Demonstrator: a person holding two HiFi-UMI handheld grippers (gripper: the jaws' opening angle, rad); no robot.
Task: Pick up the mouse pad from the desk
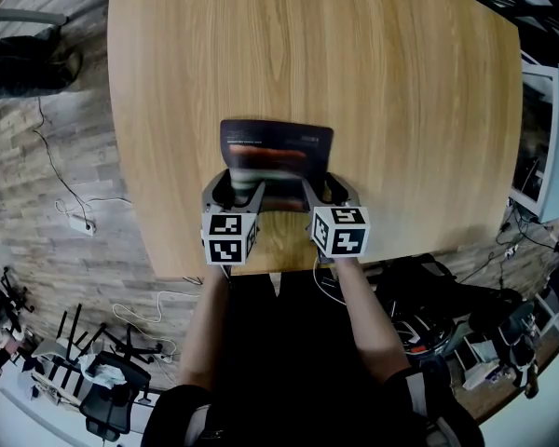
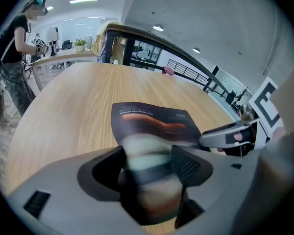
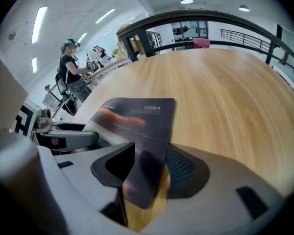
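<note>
Item under inspection: the mouse pad (image 1: 276,147), a thin dark sheet with a reddish printed band. It is no longer lying flat. Its near edge is raised towards me and sits between my two tools, and its far edge points away across the desk (image 1: 354,54); I cannot tell whether that far edge touches the wood. My right tool (image 3: 157,158) has its jaws closed in on the pad's near right corner. The sheet runs edge-on between them against the ribbed face, and its lower corner hangs above the wood. I judge this to be the grip that carries the pad, since so thin and limp a sheet can only be taken by pinching across its faces at an edge. My left tool (image 2: 154,163) stands at its widest. The pad's near left part lies across the gap, face-on and blurred, and neither jaw presses on it, so this tool holds nothing. Both tools slant steeply down, side by side at my edge of the desk, because that is where the pad lies. I judge the pickup begun but not secure, as a hold at one corner lets the sheet droop and twist. Further out there are cables (image 1: 70,208) on the floor and a person (image 3: 71,65) at a far counter, neither of them involved.
</note>
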